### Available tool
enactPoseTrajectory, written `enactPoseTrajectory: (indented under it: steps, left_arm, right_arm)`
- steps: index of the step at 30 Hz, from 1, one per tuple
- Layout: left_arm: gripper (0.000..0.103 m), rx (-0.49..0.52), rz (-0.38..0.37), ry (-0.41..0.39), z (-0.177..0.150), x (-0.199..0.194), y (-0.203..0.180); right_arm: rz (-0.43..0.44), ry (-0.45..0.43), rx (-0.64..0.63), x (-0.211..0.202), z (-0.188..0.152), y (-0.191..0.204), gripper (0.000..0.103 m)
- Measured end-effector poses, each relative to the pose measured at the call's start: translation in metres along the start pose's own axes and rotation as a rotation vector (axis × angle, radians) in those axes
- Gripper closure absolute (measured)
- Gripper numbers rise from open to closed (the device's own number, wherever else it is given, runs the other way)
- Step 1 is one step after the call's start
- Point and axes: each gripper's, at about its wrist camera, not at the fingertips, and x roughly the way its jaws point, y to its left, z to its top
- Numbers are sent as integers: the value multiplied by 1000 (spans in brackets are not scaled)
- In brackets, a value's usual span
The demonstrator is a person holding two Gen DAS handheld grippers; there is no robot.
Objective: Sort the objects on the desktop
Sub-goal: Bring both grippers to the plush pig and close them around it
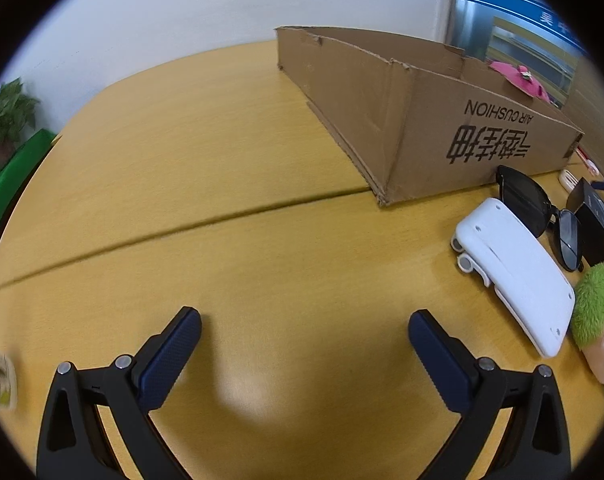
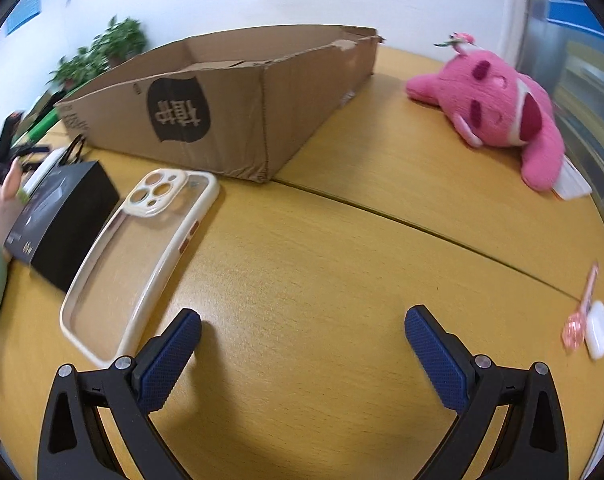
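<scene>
cardboard box (image 2: 221, 120) sits mid-table; phone case (image 2: 141, 256) lies just before it, pink plush (image 2: 498, 112) to its right. left gripper (image 1: 304, 336) and right gripper (image 2: 302, 334) both gape, holding nothing.

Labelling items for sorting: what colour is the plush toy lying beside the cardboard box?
Pink plush toy, with darker pink markings; clearest in the right wrist view.

Bright, even light; blurred, warped edges

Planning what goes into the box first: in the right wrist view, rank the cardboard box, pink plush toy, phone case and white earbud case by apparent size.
1. cardboard box
2. pink plush toy and phone case: look similar, and the case lies nearer, so unsure
3. white earbud case
</scene>
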Motion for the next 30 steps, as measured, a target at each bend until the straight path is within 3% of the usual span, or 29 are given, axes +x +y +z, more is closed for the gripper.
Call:
enactPoseTrajectory:
  steps: [3,5,8,12,15,19,22,28,30]
  left_arm:
    - [1,-52,55,32,-12,-11,-8]
    - [2,-75,104,-51,-26,-42,-23]
    - [2,-84,64,-207,-42,-104,-62]
    - [1,-69,-5,-317,-55,-162,-126]
    - [1,-62,-161,-273,-61,-172,-179]
    - [1,-98,-219,-208,-69,-166,-217]
    - [1,-154,-295,-178,-68,-156,-218]
    - [1,-268,-383,-37,-63,-115,-205]
    - [1,-325,-410,5,-65,-98,-197]
  right_arm:
    - [-42,26,67,2,0,2,0]
    - [-18,-3,129,-14,-8,10,0]
    - [6,-193,144,-76,-27,45,0]
    - [107,-352,112,-151,-40,104,0]
    - [211,-390,39,-182,-40,145,0]
    - [329,-358,41,-193,-45,191,0]
    - [299,-268,-12,-179,-48,232,0]
    - [301,-234,-52,-150,-44,288,0]
    - [264,-216,-59,-139,-41,293,0]
